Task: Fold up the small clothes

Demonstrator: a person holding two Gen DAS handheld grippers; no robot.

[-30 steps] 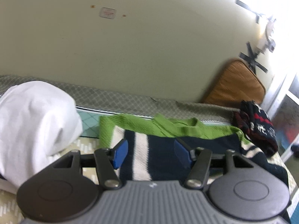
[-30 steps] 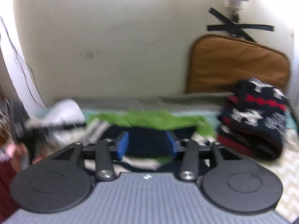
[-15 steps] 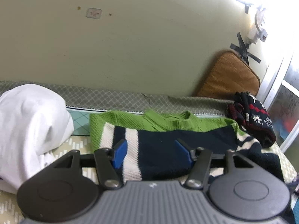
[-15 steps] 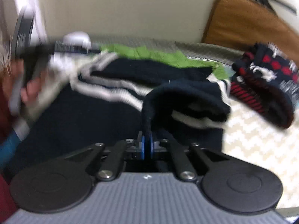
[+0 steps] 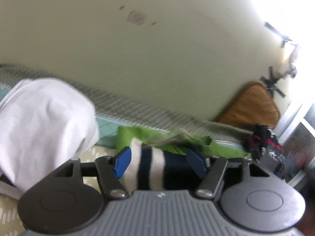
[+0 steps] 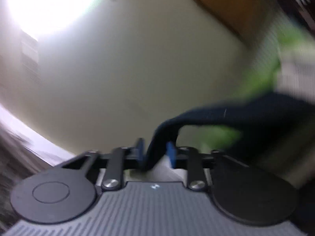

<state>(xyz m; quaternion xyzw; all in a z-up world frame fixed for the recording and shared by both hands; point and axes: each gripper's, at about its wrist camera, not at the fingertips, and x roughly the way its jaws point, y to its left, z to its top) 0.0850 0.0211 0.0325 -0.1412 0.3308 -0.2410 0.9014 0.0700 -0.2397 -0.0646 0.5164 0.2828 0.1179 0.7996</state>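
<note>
My left gripper [image 5: 160, 160] gapes wider around the sweater [image 5: 149, 169]; my right gripper [image 6: 155, 153] has just loosened, navy fold between.

My right wrist view was badly motion-blurred; the striped sweater [image 6: 246, 114] smeared off its right edge. The white cloth [image 5: 43, 125] was cut by my left view's edge.
</note>
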